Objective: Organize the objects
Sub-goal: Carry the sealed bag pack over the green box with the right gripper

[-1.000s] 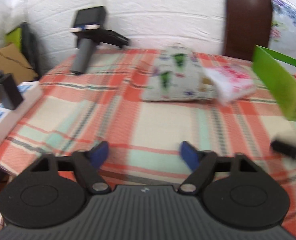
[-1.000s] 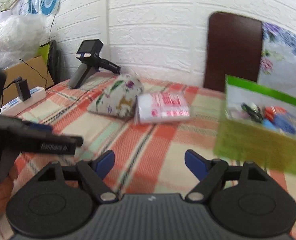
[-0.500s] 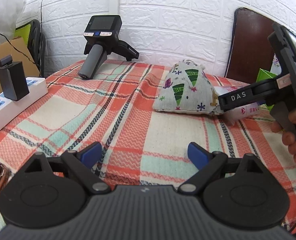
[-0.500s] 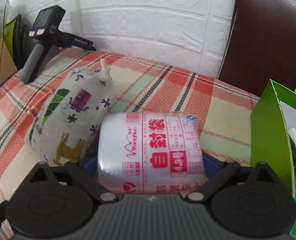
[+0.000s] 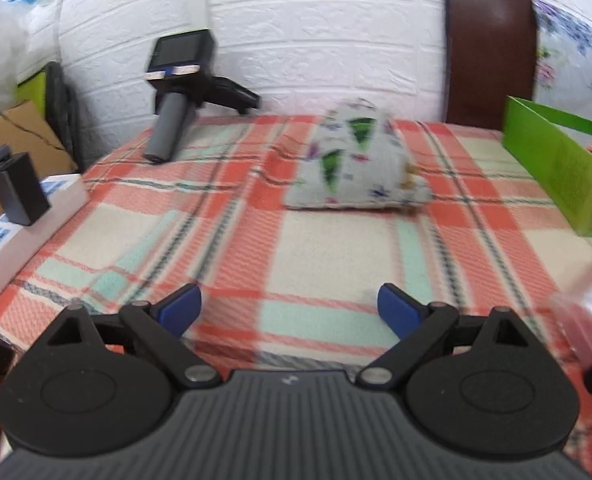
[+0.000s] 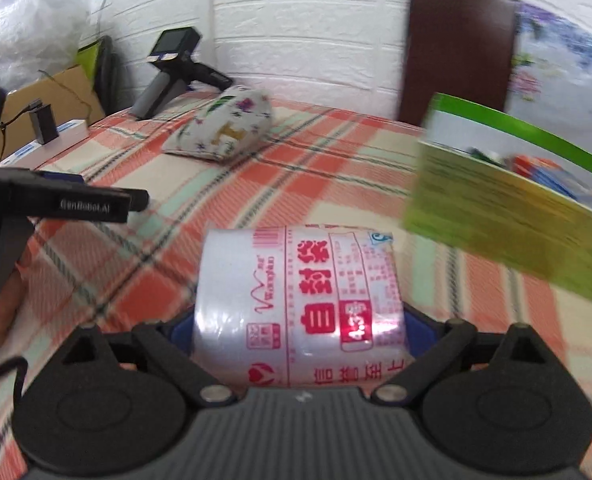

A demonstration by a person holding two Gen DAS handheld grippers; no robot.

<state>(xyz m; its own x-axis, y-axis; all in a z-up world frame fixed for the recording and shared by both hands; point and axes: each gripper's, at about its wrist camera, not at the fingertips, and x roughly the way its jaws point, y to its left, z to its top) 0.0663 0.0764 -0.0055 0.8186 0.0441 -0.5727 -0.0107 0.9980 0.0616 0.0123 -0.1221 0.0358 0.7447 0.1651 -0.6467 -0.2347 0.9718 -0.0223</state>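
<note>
My right gripper [image 6: 299, 324] is shut on a clear pack of bags with red print [image 6: 296, 288], its blue pads against the pack's two sides. The pack is held above the checked cloth, near the front. A printed fabric pouch [image 6: 224, 128] lies farther back on the cloth, well apart from the pack. To the right stands a green box [image 6: 507, 208] with small items inside. My left gripper [image 5: 288, 312] is open over the cloth with nothing between its fingers, and the pouch [image 5: 355, 160] lies ahead of it. The pack shows blurred at the left wrist view's right edge [image 5: 591, 304].
A black handheld device with a grey handle [image 5: 180, 92] leans at the back left by the white brick wall. A white power strip with a black adapter [image 5: 16, 208] lies along the left edge, a cardboard box [image 5: 12, 136] behind it. A brown chair back [image 5: 489, 52] stands behind the table.
My right gripper reached the pack beside the pouch, closed on it and drew it back toward the near side. The left gripper stayed in place, its jaws a little wider.
</note>
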